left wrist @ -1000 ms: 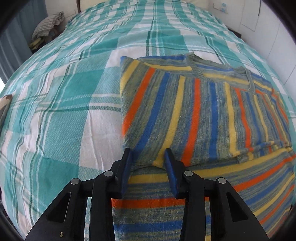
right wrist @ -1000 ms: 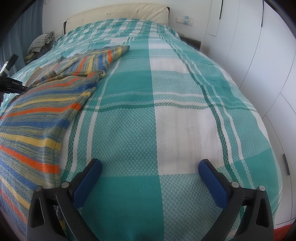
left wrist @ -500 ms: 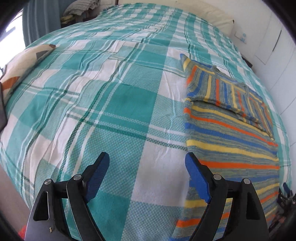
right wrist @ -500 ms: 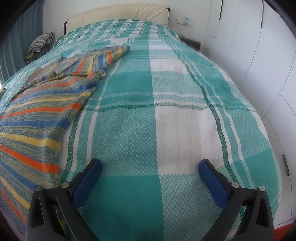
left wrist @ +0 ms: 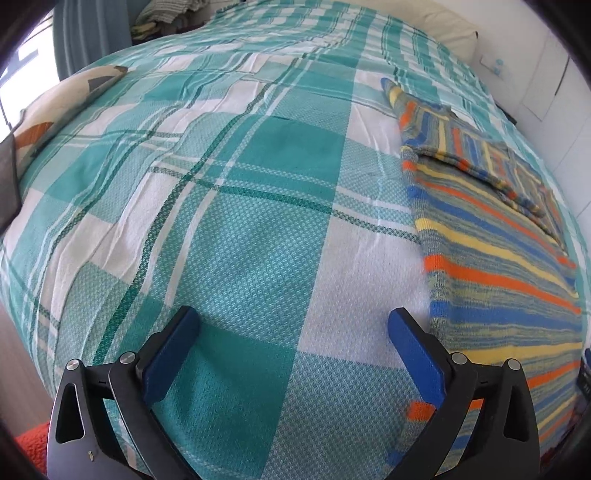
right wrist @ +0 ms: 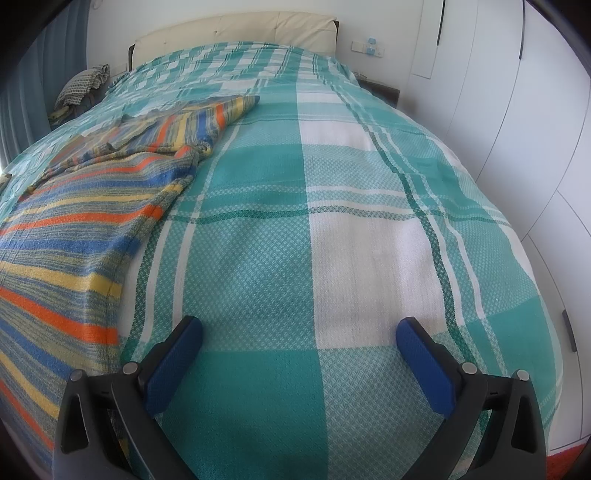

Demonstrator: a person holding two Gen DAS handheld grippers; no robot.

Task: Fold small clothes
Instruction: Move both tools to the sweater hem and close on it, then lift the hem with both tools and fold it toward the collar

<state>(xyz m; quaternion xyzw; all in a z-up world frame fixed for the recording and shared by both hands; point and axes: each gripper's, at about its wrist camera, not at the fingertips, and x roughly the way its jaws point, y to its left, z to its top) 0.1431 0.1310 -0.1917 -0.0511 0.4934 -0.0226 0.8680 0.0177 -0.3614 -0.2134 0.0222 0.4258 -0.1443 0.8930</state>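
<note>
Striped sweater [left wrist: 495, 251]: on bed [left wrist: 258, 229], sleeve folded in. My left gripper [left wrist: 291, 336]: jaws just opened wide, empty. Right gripper [right wrist: 299, 343]: jaws apart, empty. Risk: snagging bedspread with hem, dragging fold loose.

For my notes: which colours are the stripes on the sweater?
Orange, blue, yellow and grey-green stripes on the sweater; clearest in the left wrist view.

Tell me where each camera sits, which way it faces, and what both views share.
Left wrist: on the left claw, angled down at the checked bedspread; striped sweater to its right; jaws wide, nothing between.
Right wrist: on the right claw, angled down along the bedspread toward the headboard; sweater to its left; jaws wide, empty.
Shared: sweater, bedspread, white wall.
</note>
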